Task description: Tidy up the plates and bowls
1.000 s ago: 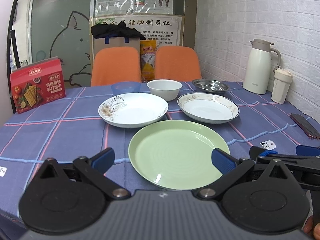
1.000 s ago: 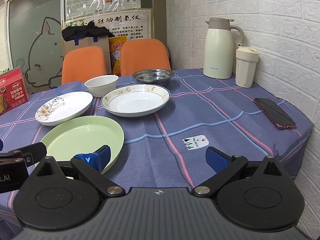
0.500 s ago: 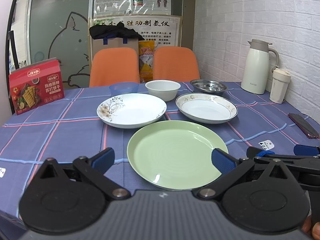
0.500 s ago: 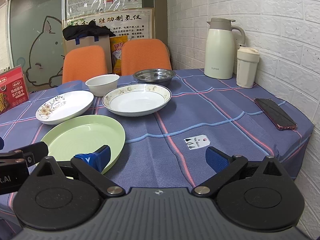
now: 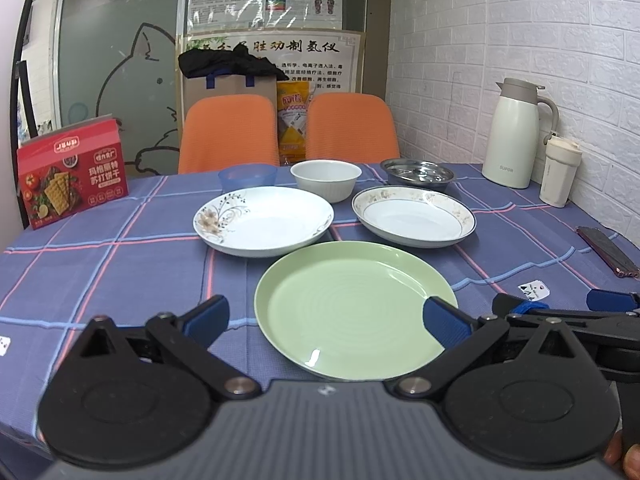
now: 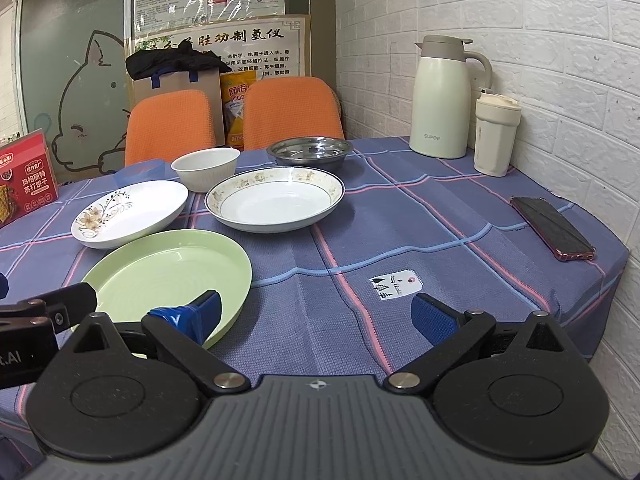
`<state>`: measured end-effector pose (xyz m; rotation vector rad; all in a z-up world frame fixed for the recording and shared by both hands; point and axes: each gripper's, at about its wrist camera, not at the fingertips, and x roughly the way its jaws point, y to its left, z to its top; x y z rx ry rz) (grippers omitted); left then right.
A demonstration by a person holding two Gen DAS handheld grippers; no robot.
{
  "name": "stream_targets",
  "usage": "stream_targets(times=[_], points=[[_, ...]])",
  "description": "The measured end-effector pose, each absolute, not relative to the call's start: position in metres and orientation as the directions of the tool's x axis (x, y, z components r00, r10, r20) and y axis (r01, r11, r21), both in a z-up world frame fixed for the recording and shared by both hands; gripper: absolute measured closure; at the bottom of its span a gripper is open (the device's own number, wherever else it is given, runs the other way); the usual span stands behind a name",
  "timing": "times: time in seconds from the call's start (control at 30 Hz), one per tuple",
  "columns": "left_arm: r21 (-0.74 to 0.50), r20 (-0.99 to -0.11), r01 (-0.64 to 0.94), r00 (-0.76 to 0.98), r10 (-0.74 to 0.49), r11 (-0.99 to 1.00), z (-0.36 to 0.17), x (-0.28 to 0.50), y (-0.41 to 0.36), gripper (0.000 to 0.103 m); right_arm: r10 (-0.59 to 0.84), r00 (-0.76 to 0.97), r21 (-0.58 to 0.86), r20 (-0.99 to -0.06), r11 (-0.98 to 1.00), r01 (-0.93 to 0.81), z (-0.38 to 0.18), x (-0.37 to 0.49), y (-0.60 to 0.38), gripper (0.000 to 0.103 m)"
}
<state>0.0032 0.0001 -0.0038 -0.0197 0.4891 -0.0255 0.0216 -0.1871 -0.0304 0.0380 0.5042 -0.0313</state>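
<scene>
A white brick wall is running along the right of both frames, and the counter is wearing a blue checked cloth.

I am holding my left hand-held gripper low in its frame, fingers spread wide and gripping nothing. Its blue pads are sitting either side of the green plate, the right pad overlapping the plate's right rim in the picture; whether it is touching I cannot tell. My right hand-held gripper is also gaping wide and empty, its left pad lying over the green plate's near edge at lower left of that frame, its right pad over bare cloth.

Above the green plate in the left view, the flower-patterned plate and the gold-rimmed plate are sitting side by side, apart. Behind them, the blue bowl, the white bowl and the steel bowl are forming a row.

The left view is showing the whole red cracker box at middle left, and my right hand-held gripper poking in at lower right. The right view is cropping that box at its left edge, nearly hiding the blue bowl, but showing the whole phone at right, beside the thermos jug and the tumbler.
</scene>
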Motion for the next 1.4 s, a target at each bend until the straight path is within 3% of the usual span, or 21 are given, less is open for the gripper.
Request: stream_targets(times=[0.67, 1.0, 1.2, 1.3, 1.4], points=[[-0.019, -0.553, -0.02, 0.833, 0.006, 1.0, -0.007, 0.058, 0.034, 0.0, 0.005, 0.801, 0.0, -0.599, 1.0, -0.006, -0.049, 0.076, -0.176, 0.014], [-0.08, -0.678, 0.033, 0.731, -0.079, 0.996, -0.024, 0.114, 0.057, 0.0, 0.074, 0.742, -0.04, -0.666, 0.99, -0.134, -0.058, 0.113, -0.153, 0.014], [-0.039, -0.698, 0.066, 0.712, -0.074, 0.997, -0.037, 0.126, 0.052, 0.001, 0.155, 0.733, 0.042, -0.662, 0.984, -0.171, -0.063, 0.117, -0.158, 0.012], [-0.036, -0.711, 0.07, 0.699, -0.075, 0.997, -0.044, 0.127, 0.055, 0.001, 0.189, 0.77, 0.026, -0.609, 0.975, -0.219, -0.068, 0.106, -0.161, 0.012], [-0.048, -0.725, 0.067, 0.684, -0.081, 0.997, -0.05, 0.128, 0.057, 0.001, 0.181, 0.763, 0.023, -0.62, 0.977, -0.213, -0.066, 0.106, -0.159, 0.013]])
